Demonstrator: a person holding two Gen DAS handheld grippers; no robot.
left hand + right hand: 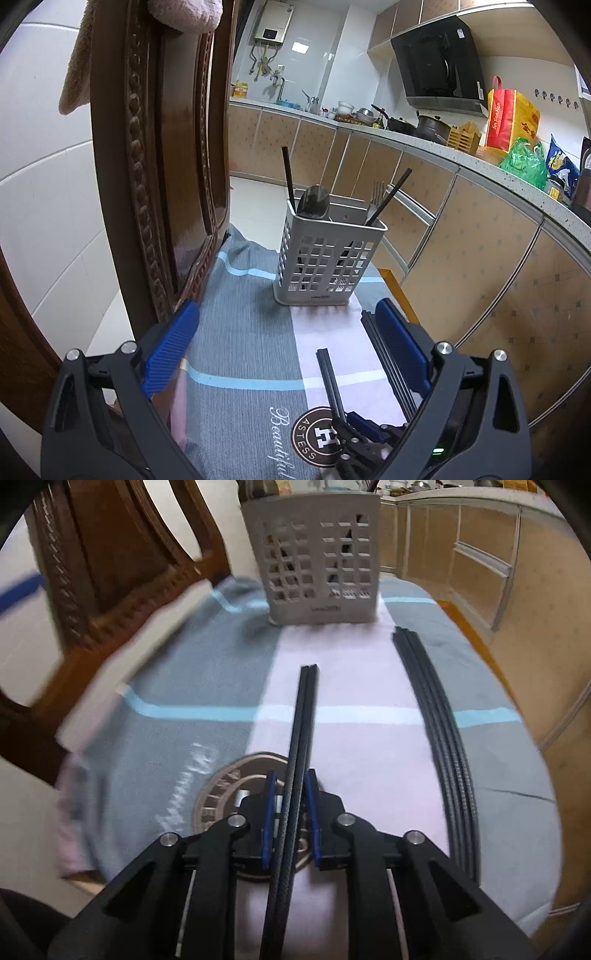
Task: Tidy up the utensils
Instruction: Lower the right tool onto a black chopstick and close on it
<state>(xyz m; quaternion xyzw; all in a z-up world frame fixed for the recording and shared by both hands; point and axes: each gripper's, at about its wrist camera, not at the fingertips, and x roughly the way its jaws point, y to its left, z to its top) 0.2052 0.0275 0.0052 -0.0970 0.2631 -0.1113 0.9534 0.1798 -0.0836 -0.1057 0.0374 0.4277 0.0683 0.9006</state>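
Between the narrowly set blue pads of our right gripper (290,812) lies a black chopstick pair (301,746); contact unclear, so we clamp squarely, lift toward the grey slotted plastic holder (314,557), left gripper (288,354) spread.

Utensil caddy (325,258): one. In it I count two chopsticks (289,177), one spoon (314,201), one fork (376,195). Chopsticks between my right claw (291,797): two (306,716). Loose chopstick bundle (439,731): about four.
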